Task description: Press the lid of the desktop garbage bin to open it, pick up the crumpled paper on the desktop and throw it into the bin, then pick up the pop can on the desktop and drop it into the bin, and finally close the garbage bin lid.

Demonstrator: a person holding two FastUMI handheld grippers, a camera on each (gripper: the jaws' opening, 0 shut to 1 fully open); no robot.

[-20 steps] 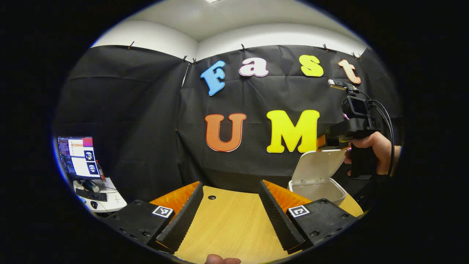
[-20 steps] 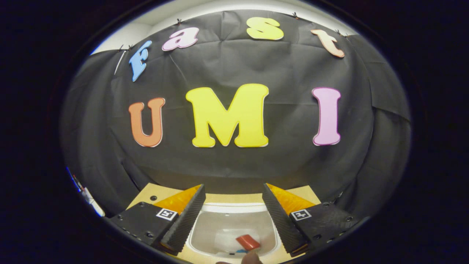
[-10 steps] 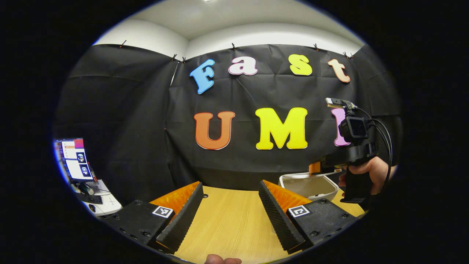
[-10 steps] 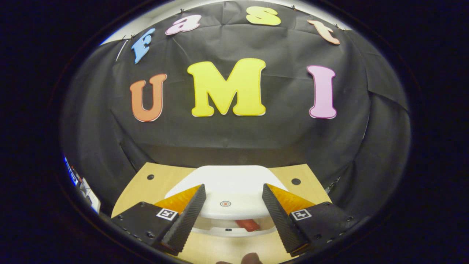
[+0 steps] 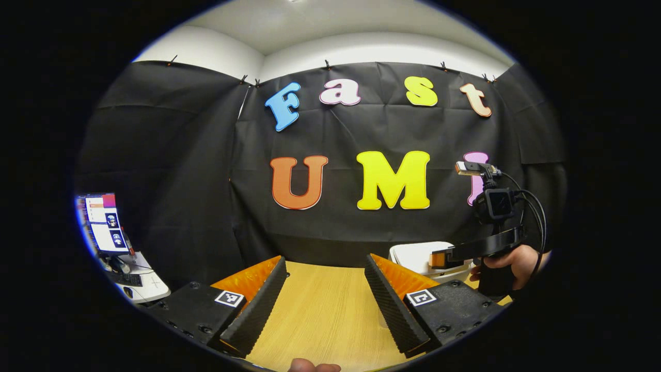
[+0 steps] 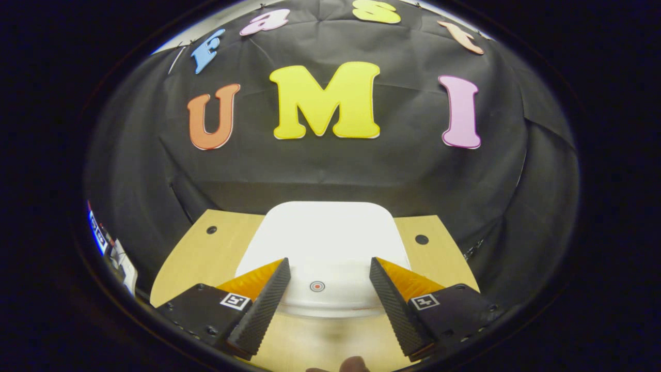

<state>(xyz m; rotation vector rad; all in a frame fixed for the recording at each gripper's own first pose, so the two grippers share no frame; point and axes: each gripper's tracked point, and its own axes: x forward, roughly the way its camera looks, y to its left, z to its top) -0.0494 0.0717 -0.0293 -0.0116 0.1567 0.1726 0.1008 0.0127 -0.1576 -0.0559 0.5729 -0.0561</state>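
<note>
Garbage bin (image 6: 323,243), white, standing toward the back of the wooden desktop (image 6: 201,253) and seen from above in the right gripper view with its lid (image 6: 323,232) lying down over the body. A small round mark sits near the lid's front edge, between your fingers; this is probably the press point, which would explain why you hold the right gripper (image 6: 328,289) just here, fingers wide apart and gripping nothing, straddling the front of the lid. Whether the fingers touch the lid cannot be told from this view. In the left gripper view, the right gripper (image 5: 449,257) and the hand (image 5: 511,261) holding it appear low over the bin (image 5: 415,256), at the lid's near side. Your left gripper (image 5: 325,299) has its jaws wide and empty above bare desktop (image 5: 323,310), well apart from the bin, presumably parked out of the way. Neither crumpled paper nor pop can lies on the visible desktop, so the closing step appears to be the one in hand. Whether the lid has latched cannot be judged; a firm press on the mark should settle it. A monitor (image 5: 103,222) stands off to the side.
</note>
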